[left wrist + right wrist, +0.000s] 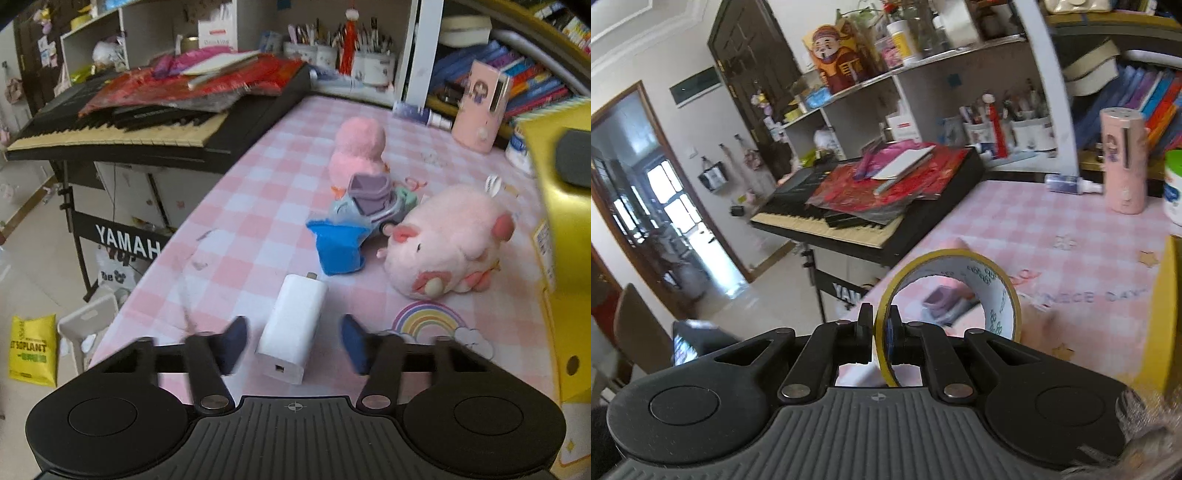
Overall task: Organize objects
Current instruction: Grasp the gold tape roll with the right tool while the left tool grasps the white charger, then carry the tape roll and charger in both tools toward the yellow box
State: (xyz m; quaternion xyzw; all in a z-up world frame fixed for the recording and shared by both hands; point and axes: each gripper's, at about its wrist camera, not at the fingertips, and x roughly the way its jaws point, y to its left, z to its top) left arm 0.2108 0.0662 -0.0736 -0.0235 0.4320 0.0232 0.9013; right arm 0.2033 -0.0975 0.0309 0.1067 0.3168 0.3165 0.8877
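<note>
In the left wrist view, a white power bank (293,328) lies on the pink checked tablecloth (266,206), between the open fingers of my left gripper (293,345); neither finger touches it. Beyond it are a blue cloth piece (340,247), a toy scooter (373,203), a pink plush pig (448,242) and a second pink plush (358,151). In the right wrist view, my right gripper (879,332) is shut on the rim of a yellow tape roll (945,291), held upright above the table. A yellow box (557,236) stands at the right and also shows in the right wrist view (1165,317).
A Yamaha keyboard (122,133) piled with red papers borders the table's left edge. A pink canister (480,107), a spray bottle (421,114) and a white jar (1174,188) stand at the back. Shelves with books (517,70) and pen cups (354,59) lie behind.
</note>
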